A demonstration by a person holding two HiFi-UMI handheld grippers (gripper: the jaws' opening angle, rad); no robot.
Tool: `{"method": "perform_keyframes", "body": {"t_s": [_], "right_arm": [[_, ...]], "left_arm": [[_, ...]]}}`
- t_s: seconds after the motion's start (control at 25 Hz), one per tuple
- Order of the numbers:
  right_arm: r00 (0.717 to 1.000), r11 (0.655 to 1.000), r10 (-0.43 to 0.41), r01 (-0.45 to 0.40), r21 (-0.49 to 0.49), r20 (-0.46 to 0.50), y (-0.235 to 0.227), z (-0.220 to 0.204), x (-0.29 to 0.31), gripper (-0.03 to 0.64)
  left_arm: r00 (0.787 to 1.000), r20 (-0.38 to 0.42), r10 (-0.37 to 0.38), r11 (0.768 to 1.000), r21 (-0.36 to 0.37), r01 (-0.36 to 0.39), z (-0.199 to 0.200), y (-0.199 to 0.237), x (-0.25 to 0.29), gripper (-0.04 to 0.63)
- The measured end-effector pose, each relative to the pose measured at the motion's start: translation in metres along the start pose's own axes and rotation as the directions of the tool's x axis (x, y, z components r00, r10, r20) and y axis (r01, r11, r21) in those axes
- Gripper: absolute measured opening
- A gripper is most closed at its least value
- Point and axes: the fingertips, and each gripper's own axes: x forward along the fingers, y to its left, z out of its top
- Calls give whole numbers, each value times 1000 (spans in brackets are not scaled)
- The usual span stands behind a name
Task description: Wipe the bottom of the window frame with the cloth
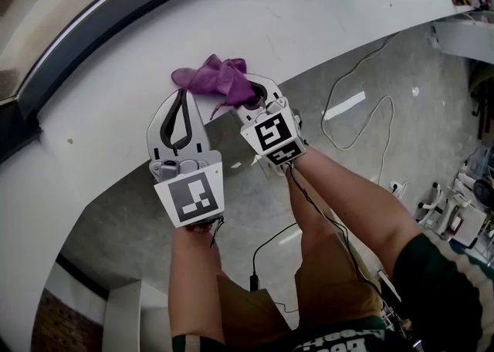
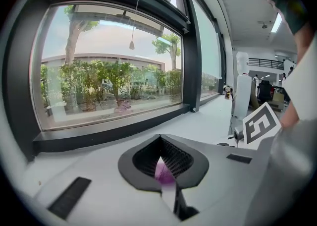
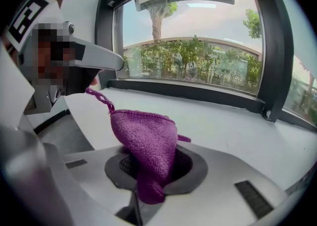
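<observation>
From the left gripper (image 2: 166, 169) you look along its pale grey jaws, drawn close together, with a sliver of purple cloth (image 2: 165, 174) caught in the dark ribbed gap between them. Beyond lies a white sill (image 2: 205, 121) that runs up to the dark window frame (image 2: 111, 134), whose bottom rail crosses the view just above the jaws. Through the glass (image 2: 148, 56) stand green shrubs (image 2: 94, 84), two trees and a long low building, and a thin cord (image 2: 132, 39) hangs down in the pane. At the right edge sits a marker cube (image 2: 261, 126) with a black-and-white square
</observation>
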Motion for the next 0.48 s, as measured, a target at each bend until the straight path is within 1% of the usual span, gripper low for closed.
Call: {"method": "perform_keyframes", "body": {"t_s": [0.48], "right_arm": [[998, 997, 68, -68, -28, -1, 71, 23, 21, 84]], "left_arm": [[998, 4, 59, 998, -32, -59, -15, 52, -43, 6]]}}
